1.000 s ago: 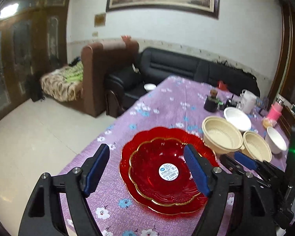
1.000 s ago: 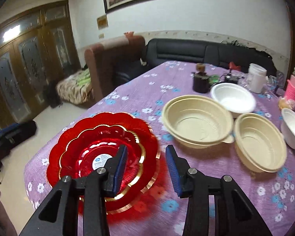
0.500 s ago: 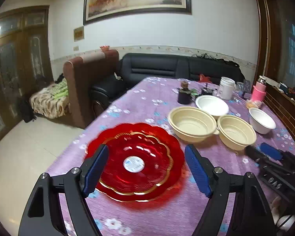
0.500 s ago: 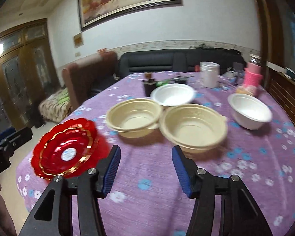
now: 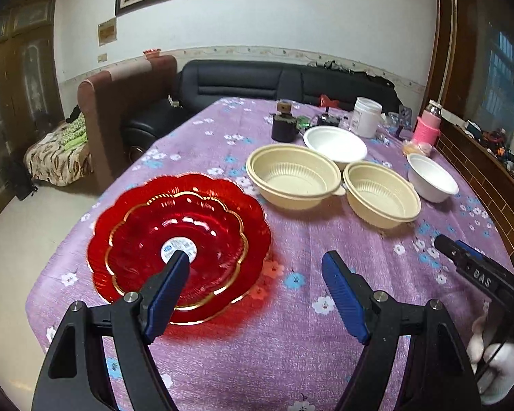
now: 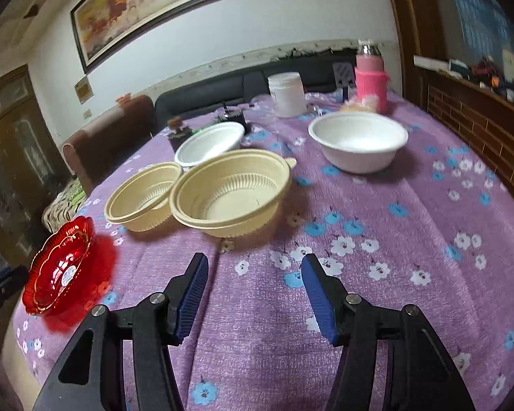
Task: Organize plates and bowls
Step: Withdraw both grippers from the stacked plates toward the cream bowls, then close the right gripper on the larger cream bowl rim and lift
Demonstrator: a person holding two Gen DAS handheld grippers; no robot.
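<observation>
The red plates sit stacked at the table's near left corner, smaller one nested in the larger. They look like thin, glossy moulded ware: light, stiff, slippery, likely to crack if you squeeze hard. Take them by the scalloped rim, one pad above and one below

Next come two beige bowls, touching side by side in mid-table. Each looks like a double-walled ribbed plastic shell, so expect little weight and some flex. Pinch the rim wall or the small tab on the edge, and nest one in the other

Beyond them stands a white bowl, and a second white bowl sits apart to the right. These look foam-light and easy to dent, so grip the lip gently

Your left gripper points down at the cloth just right of the plates, jaws wide apart, nothing between them; its left pad overlaps the plates in view, though I cannot tell whether it touches. Your right gripper tilts down toward the nearer beige bowl, rolled a little, jaws apart and empty, short of the bowl
</observation>
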